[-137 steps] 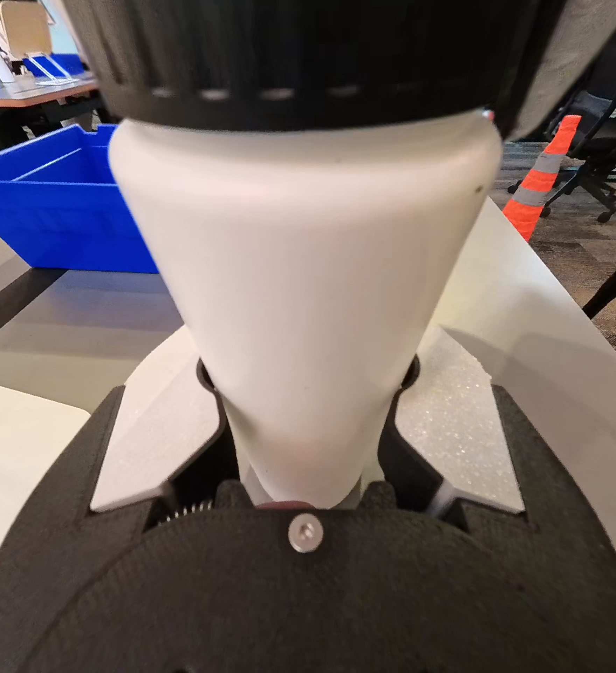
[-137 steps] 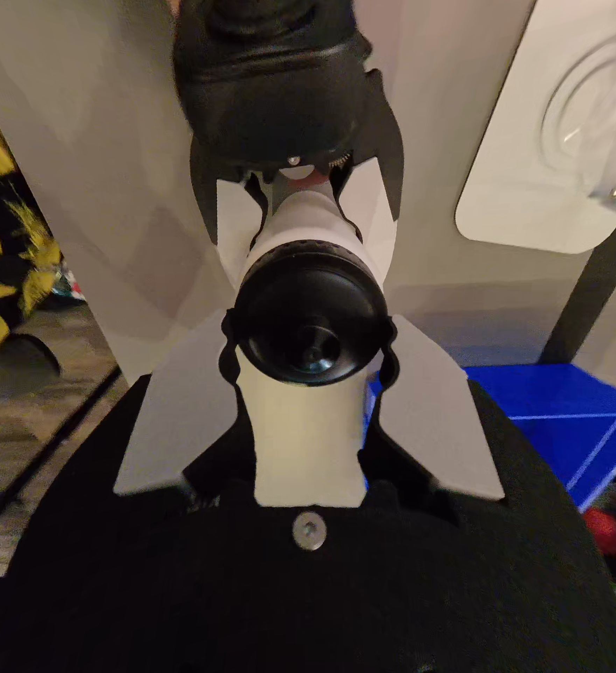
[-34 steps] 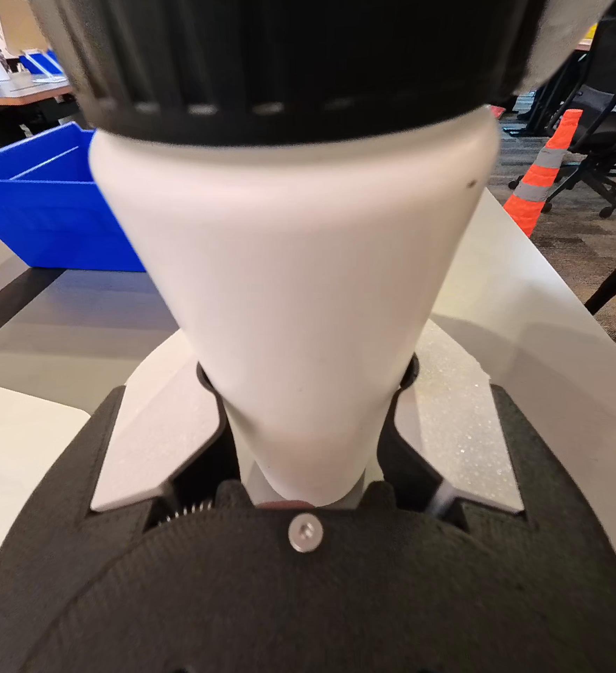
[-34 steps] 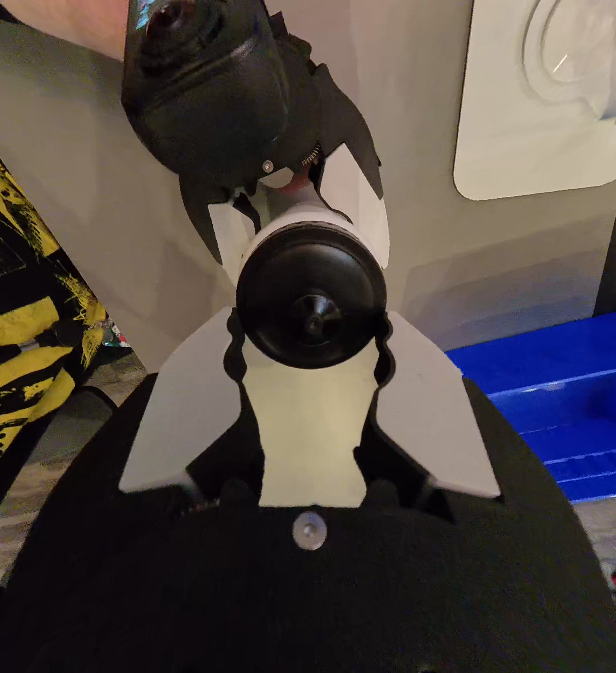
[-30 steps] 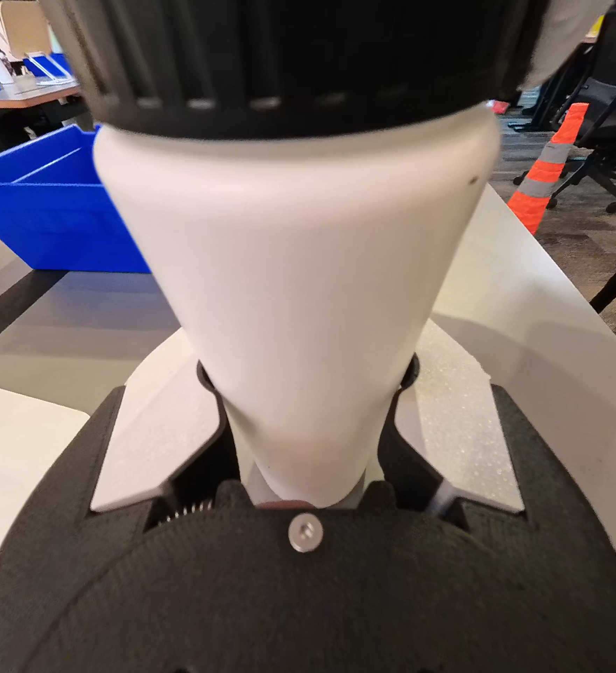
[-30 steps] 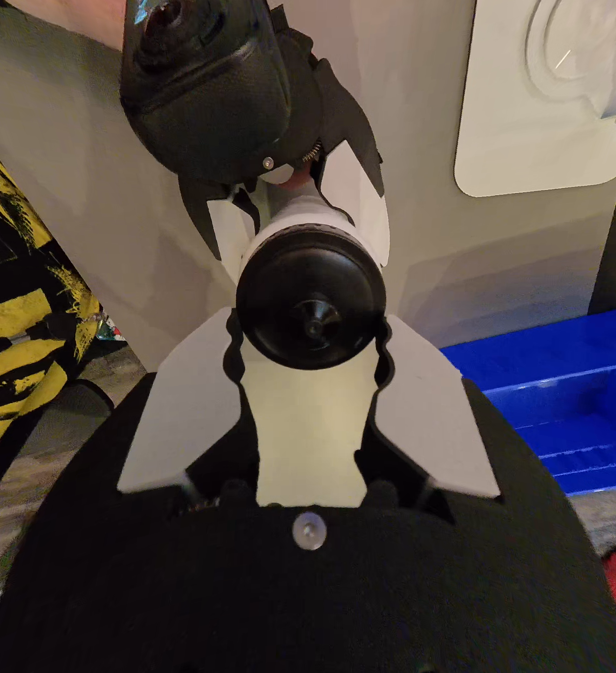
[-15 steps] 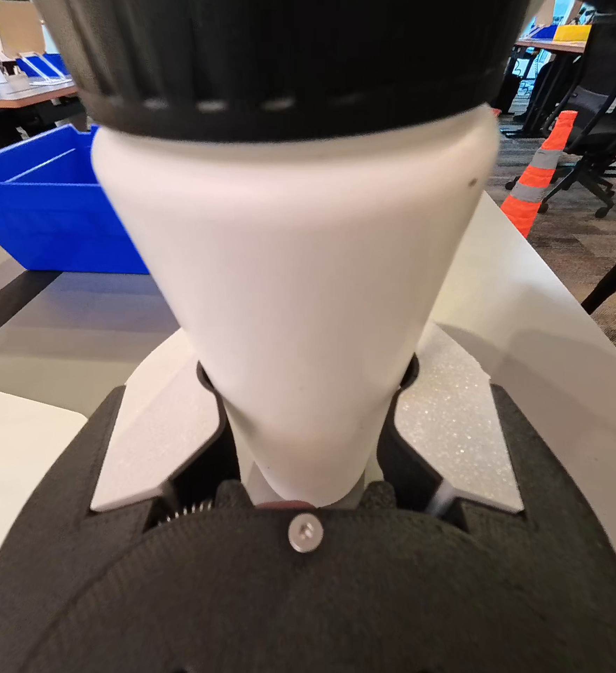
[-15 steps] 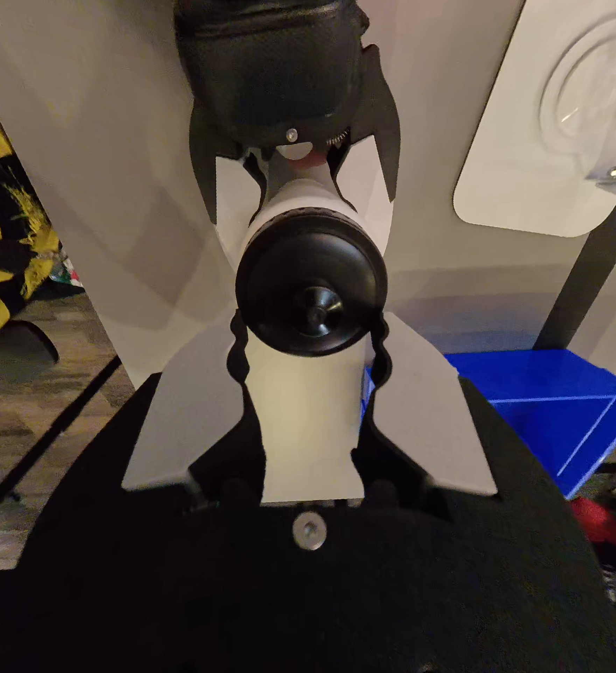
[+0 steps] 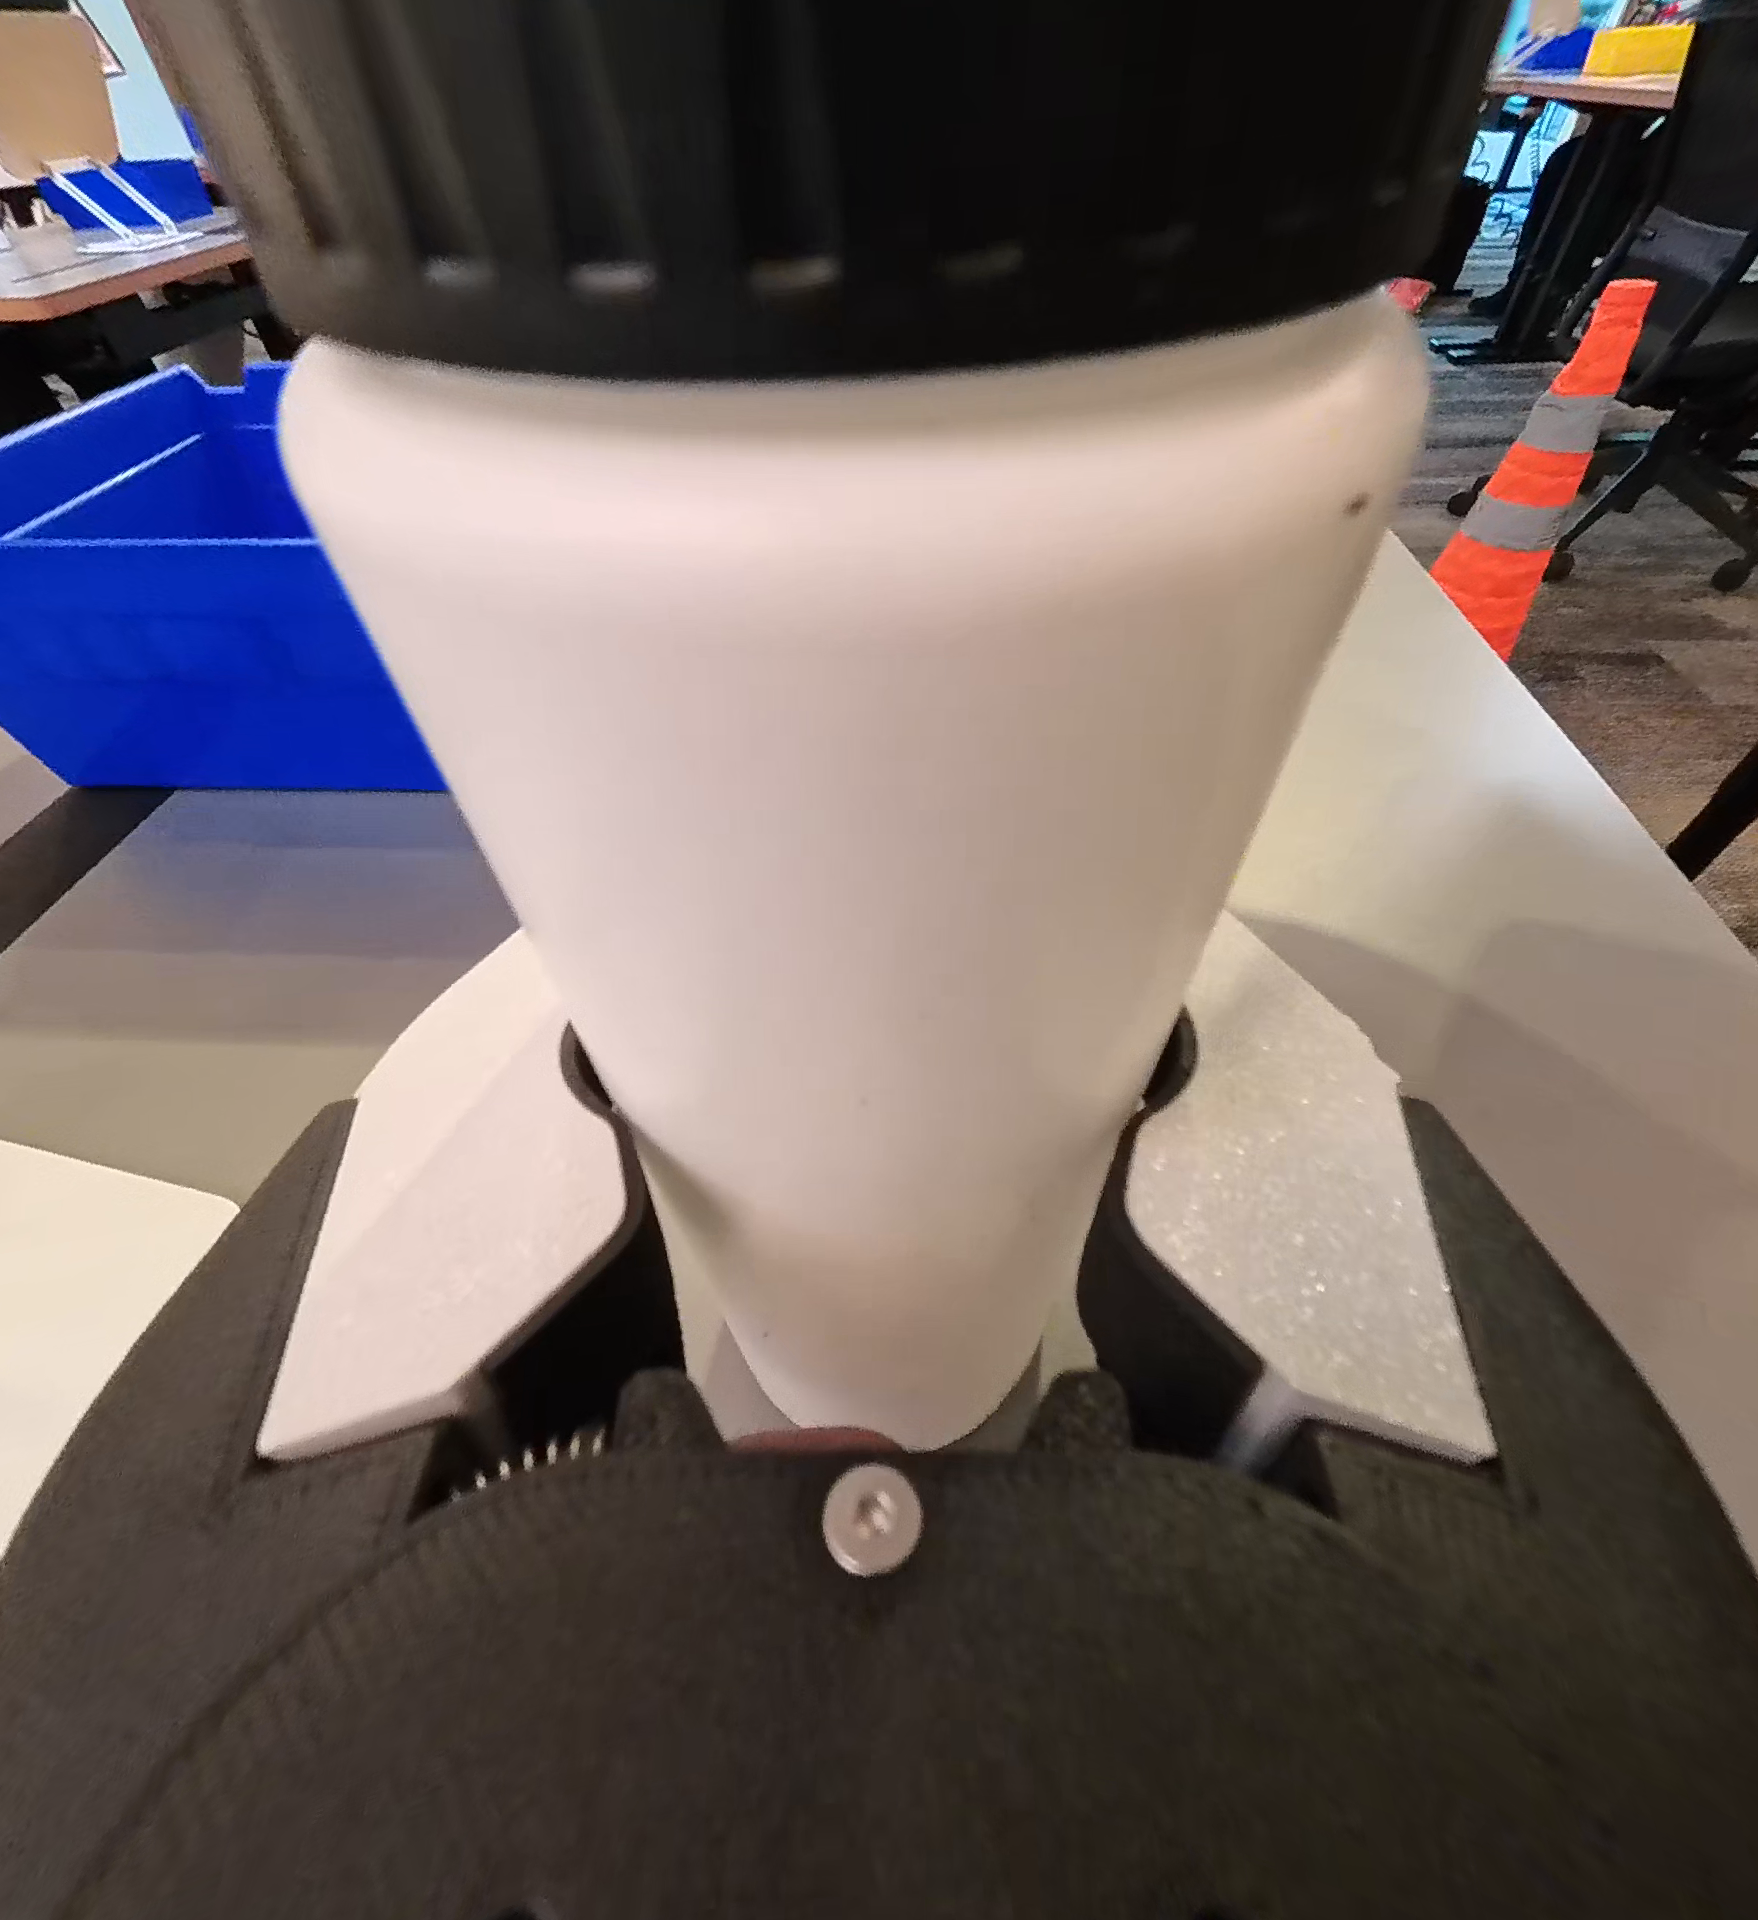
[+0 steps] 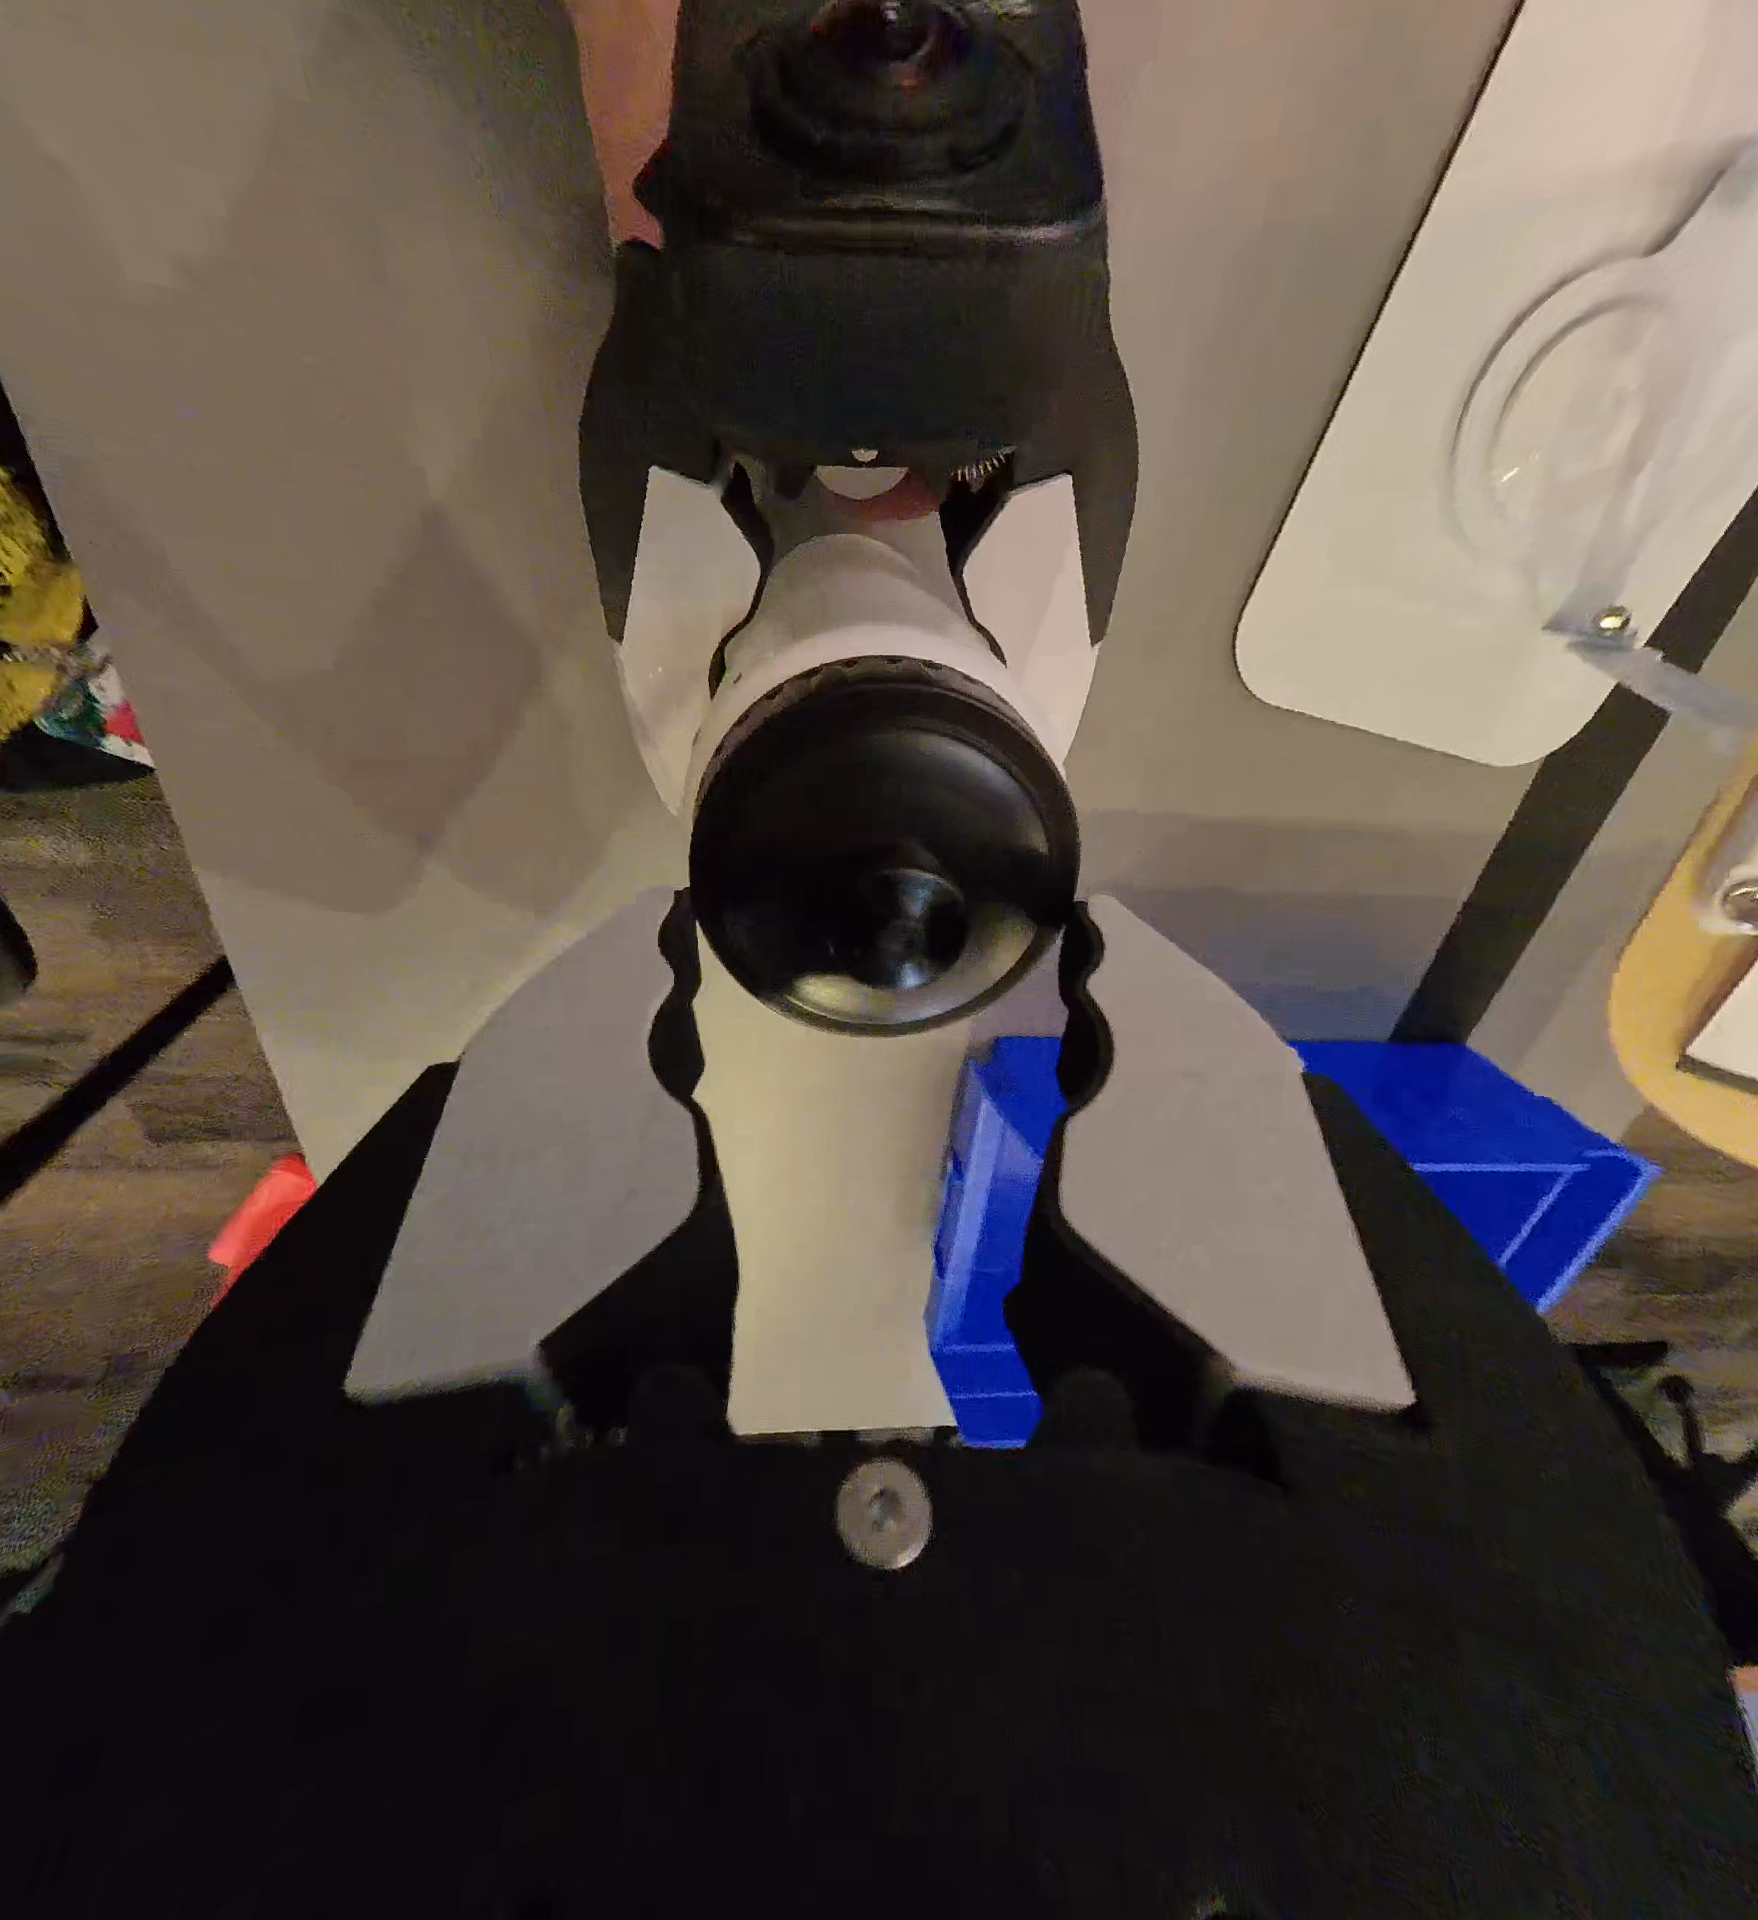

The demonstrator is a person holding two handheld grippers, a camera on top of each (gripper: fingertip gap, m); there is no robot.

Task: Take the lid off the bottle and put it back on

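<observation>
A white bottle (image 9: 854,727) with a black ribbed lid (image 9: 854,156) on its top stands upright in my left gripper (image 9: 875,1070), which is shut on the bottle's lower body. In the right wrist view I look down on the lid (image 10: 885,862) from above. My right gripper (image 10: 880,935) has its two fingertips against the lid's opposite sides, gripping it near the tips. The view is tilted, so the lid's ribbed side and a band of the bottle (image 10: 854,613) show beyond it. The bottle's mouth is hidden under the lid.
A blue bin (image 9: 127,623) stands on the grey table (image 9: 1477,831) behind the bottle, at that table's edge in the right wrist view (image 10: 1477,1143). A white board (image 10: 1477,468) with a clear plastic piece lies to the side. An orange cone (image 9: 1550,447) and office chairs (image 9: 1737,312) stand on the floor.
My right gripper swung round the lid one way, then back, and now looks at it more obliquely. The lid looks smaller and sits nearer the fingertips. The left gripper's hold is unchanged.
</observation>
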